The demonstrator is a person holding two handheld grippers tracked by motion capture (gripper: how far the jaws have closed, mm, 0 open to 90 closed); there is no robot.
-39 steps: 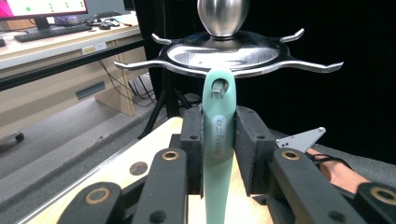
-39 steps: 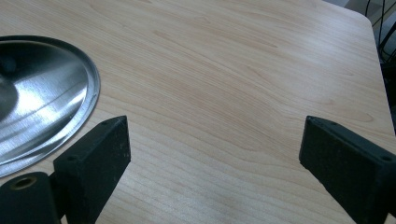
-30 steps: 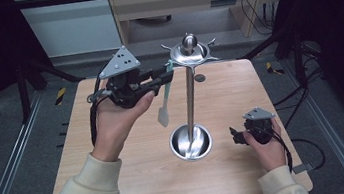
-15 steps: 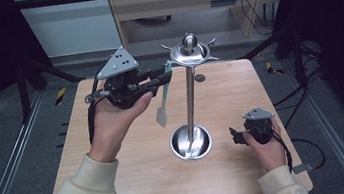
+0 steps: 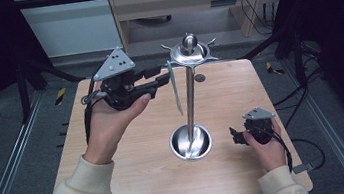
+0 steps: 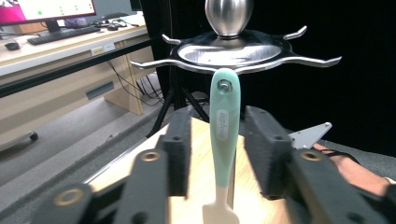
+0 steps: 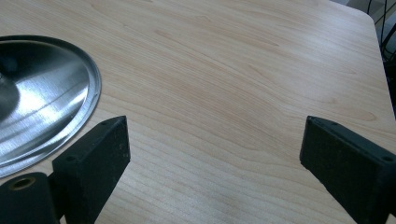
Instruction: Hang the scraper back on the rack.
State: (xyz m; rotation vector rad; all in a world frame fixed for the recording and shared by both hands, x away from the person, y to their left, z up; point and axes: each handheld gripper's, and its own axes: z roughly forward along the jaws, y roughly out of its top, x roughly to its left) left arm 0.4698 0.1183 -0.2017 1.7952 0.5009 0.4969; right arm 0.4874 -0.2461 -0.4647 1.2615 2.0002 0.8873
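A steel utensil stand rises from a round base at the table's middle, with a hooked disc and a ball on top. A mint-handled spatula hangs by its handle hole from one hook, left of the pole. My left gripper is raised at hook height. Its jaws stand open on either side of the spatula handle with a gap on each side. My right gripper rests low on the table right of the base, open with nothing between its fingers.
The wooden table has bare room in front and to the left. A small dark disc lies behind the stand. Black frame rails and cables run around the table, and a desk stands beyond it.
The spatula, tilted with its blade to the left before, now hangs straighter and nearer the pole. My left gripper has shifted slightly. The right hand has stayed still.
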